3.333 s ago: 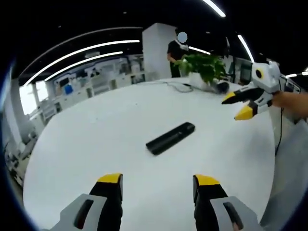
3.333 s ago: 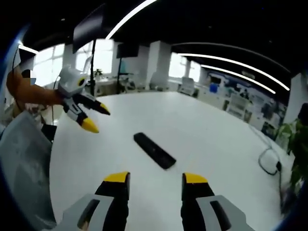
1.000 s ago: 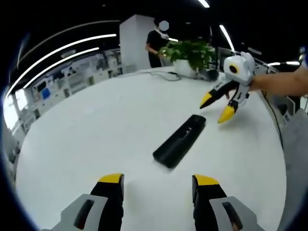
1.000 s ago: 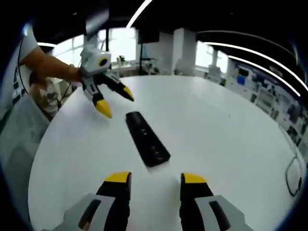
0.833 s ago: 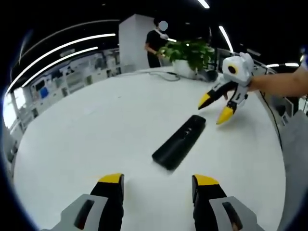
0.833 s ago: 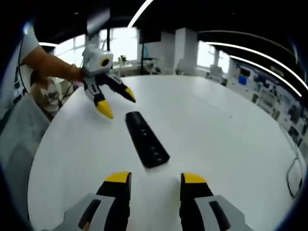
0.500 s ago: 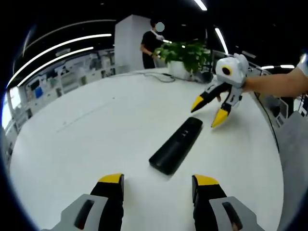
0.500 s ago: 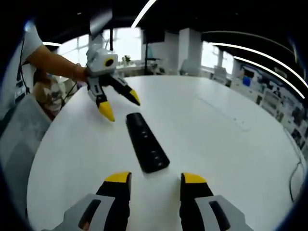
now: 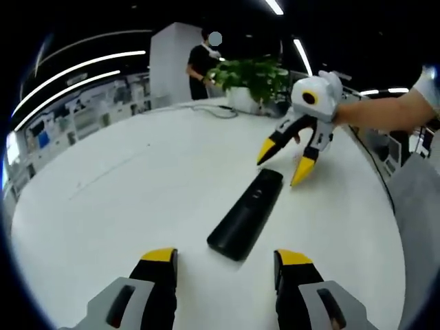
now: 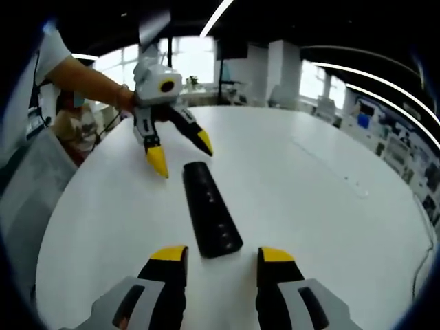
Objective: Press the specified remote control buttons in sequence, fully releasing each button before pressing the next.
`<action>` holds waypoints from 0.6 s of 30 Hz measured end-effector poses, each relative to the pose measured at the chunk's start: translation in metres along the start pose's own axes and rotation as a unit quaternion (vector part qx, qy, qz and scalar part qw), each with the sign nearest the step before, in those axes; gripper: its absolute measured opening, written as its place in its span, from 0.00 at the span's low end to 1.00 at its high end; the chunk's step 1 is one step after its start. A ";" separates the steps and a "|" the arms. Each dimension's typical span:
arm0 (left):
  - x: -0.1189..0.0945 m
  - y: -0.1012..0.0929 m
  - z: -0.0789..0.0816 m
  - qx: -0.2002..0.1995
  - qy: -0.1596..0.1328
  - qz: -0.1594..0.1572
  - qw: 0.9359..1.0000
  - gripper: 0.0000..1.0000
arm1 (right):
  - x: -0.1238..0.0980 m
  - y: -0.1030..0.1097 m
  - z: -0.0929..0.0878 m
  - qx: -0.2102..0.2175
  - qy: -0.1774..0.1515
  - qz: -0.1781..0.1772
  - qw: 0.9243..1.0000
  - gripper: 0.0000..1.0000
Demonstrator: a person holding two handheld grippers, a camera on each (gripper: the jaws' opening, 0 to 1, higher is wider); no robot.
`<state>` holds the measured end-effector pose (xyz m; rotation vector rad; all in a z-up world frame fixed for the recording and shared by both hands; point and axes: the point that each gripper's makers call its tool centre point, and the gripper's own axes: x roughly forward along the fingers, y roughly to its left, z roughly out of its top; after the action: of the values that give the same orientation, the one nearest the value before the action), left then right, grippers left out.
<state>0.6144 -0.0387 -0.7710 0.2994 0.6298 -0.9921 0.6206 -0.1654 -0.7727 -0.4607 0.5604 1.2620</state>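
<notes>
Likely light, rigid, slide-prone: black remote [image 10: 211,210] flat on white table [image 10: 309,199]; both grippers [image 9: 226,260] [image 10: 218,256] spread, empty; press from above.

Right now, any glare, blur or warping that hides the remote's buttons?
Left gripper view: remote reads as a plain black bar, buttons not discernible, table edge bowed by fisheye. Right gripper view: remote slightly soft, faint button dots, windows blown out.

Dim office, ceiling light strips [image 9: 75,65]
</notes>
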 end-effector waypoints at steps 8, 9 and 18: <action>0.006 -0.003 0.003 0.013 -0.002 -0.020 1.000 0.57 | 0.004 0.001 0.003 -0.016 0.007 0.018 1.000 0.36; 0.007 -0.003 0.003 0.015 0.001 -0.022 1.000 0.57 | 0.004 0.001 0.004 -0.017 0.007 0.020 1.000 0.35; 0.013 -0.004 0.004 0.032 0.005 -0.035 0.999 0.56 | 0.010 0.006 0.006 -0.035 0.020 0.038 0.998 0.34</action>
<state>0.6175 -0.0513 -0.7754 0.3408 0.6209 -1.0797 0.6177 -0.1531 -0.7745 -0.5274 0.5728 1.3501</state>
